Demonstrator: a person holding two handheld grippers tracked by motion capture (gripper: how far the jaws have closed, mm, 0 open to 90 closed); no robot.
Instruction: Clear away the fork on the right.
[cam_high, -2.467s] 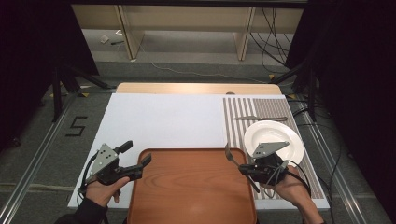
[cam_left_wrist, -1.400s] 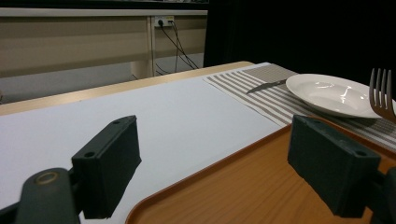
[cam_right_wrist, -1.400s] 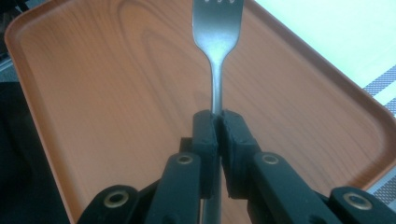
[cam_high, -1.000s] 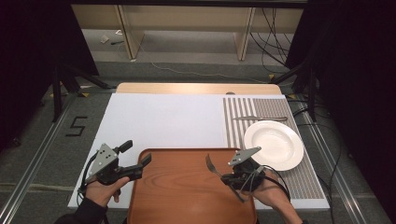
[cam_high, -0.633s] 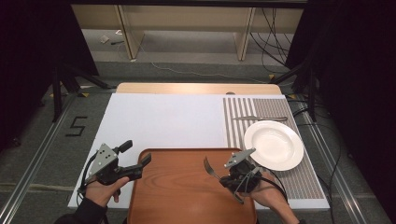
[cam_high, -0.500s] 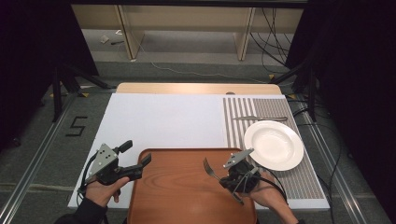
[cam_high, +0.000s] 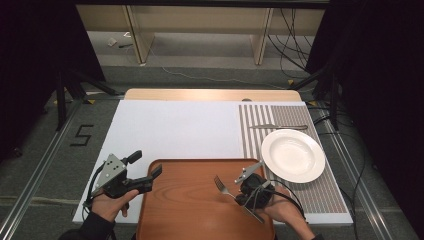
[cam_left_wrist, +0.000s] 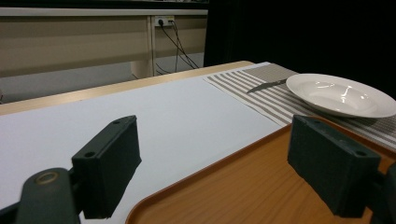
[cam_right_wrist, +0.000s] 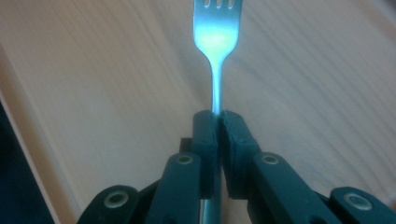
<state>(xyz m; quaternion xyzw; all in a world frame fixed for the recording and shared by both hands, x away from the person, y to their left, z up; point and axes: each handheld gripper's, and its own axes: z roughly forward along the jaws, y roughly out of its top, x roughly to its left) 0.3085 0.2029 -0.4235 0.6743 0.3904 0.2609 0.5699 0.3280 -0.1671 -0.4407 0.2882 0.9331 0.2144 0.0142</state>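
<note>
Over the wooden tray, the right tool is pinching the thin, stiff, slippery fork by its handle (jaws nearly closed).

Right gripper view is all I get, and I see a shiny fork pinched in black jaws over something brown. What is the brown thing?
Observer: It is a wooden tray lying on the white table, seen from the high view. The right gripper holds the fork above it, tines pointing toward the tray's middle.
Operator: Is there a plate for the fork?
Observer: Yes, a white plate sits on a striped mat just right of the tray, with nothing on it.
Operator: What is the other gripper doing?
Observer: The left gripper is at the tray's left edge with its jaws wide apart, nothing between them.
Operator: Any more cutlery?
Observer: A knife lies on the mat beyond the plate.
</note>
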